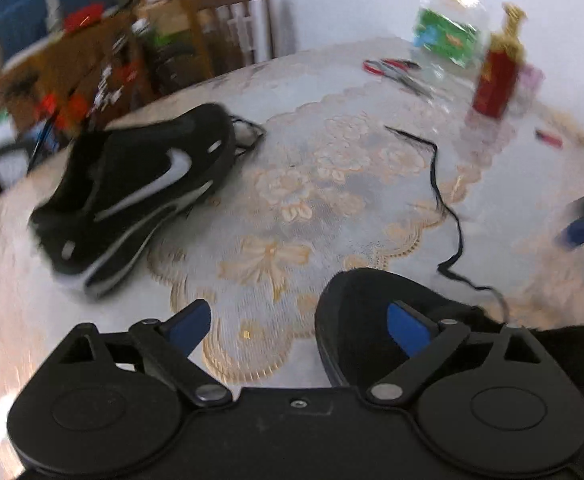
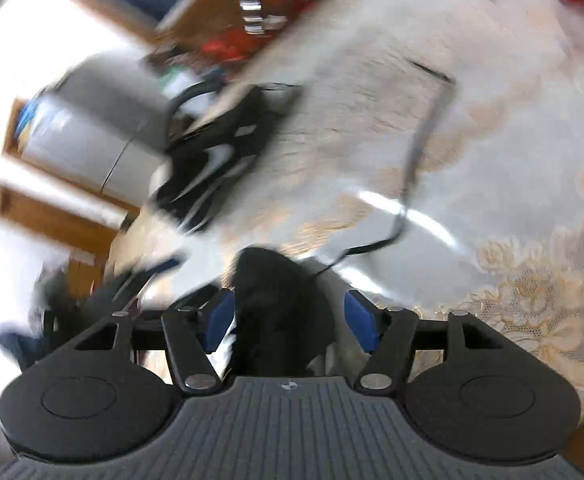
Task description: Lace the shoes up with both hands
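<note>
Right gripper (image 2: 287, 322) jaws parted, blue pads clear of dark shoe end (image 2: 279, 312) between them. Thin black lace (image 2: 408, 184) trails up across pale floral lace tablecloth (image 2: 512, 240). Second black shoe with white swoosh (image 2: 215, 152) further off, blurred.

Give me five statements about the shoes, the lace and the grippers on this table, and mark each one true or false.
1. Two black shoes are on the table: the far shoe and the near shoe. True.
2. The far shoe stands upright on its sole. False: it lies tipped on its side, the white swoosh facing up.
3. A loose black lace trails across the tablecloth from the near shoe. True.
4. The left gripper is shut on the lace. False: it is open, with nothing between its fingers.
5. The right gripper is open, astride the near shoe. True.
</note>
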{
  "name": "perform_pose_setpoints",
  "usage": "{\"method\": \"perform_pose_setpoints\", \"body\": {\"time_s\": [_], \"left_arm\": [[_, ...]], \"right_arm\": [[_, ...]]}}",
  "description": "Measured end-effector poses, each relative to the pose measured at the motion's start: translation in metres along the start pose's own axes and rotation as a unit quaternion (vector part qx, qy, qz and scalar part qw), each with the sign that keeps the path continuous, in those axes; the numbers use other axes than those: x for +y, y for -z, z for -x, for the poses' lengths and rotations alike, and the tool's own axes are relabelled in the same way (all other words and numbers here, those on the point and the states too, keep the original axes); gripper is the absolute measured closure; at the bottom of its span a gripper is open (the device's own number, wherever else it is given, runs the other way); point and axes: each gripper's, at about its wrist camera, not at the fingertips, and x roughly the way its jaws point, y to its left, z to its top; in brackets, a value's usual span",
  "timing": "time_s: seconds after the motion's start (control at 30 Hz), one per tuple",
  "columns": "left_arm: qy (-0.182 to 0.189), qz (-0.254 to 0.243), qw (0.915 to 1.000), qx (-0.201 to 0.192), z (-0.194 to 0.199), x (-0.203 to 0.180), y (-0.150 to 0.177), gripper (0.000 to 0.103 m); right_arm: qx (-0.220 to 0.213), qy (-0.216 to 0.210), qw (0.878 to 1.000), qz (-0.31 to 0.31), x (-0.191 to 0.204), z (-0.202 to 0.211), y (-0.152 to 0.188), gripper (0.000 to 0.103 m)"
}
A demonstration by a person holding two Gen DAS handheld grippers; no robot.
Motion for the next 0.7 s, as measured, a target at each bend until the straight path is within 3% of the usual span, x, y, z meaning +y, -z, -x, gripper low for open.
{"method": "perform_pose_setpoints", "body": {"time_s": [0.13,0.27,0.33,0.47,0.57,0.63,0.67,0.7], "left_arm": [[-0.044,0.035,0.9981,0.025,0.035,-0.007,-0.001,0.008],[-0.122,0.031,0.9913,0.039,0.070,-0.030,0.010,0.007],[-0.138,0.029,0.9890,0.045,0.080,-0.043,0.016,0.007],[-0.129,0.038,0.9897,0.049,0.085,-0.063,0.021,0.007],[-0.134,0.050,0.9887,0.045,0.087,-0.067,0.021,0.007],[-0.142,0.060,0.9872,0.041,0.090,-0.067,0.021,0.007],[-0.147,0.064,0.9862,0.040,0.092,-0.066,0.020,0.007],[-0.151,0.068,0.9853,0.041,0.093,-0.065,0.020,0.007]], "right_arm": [[0.075,-0.034,0.988,-0.132,-0.052,-0.073,-0.032,0.038],[0.134,-0.062,0.976,-0.163,-0.048,-0.105,-0.037,0.038],[0.114,-0.067,0.977,-0.165,-0.045,-0.107,-0.039,0.038],[0.040,-0.075,0.974,-0.210,-0.062,-0.105,-0.058,0.037],[0.012,-0.144,0.954,-0.264,-0.077,-0.115,-0.077,0.037],[0.010,-0.180,0.948,-0.264,-0.072,-0.119,-0.092,0.040],[0.010,-0.194,0.946,-0.260,-0.069,-0.120,-0.099,0.048],[0.010,-0.204,0.948,-0.246,-0.063,-0.118,-0.106,0.068]]}}
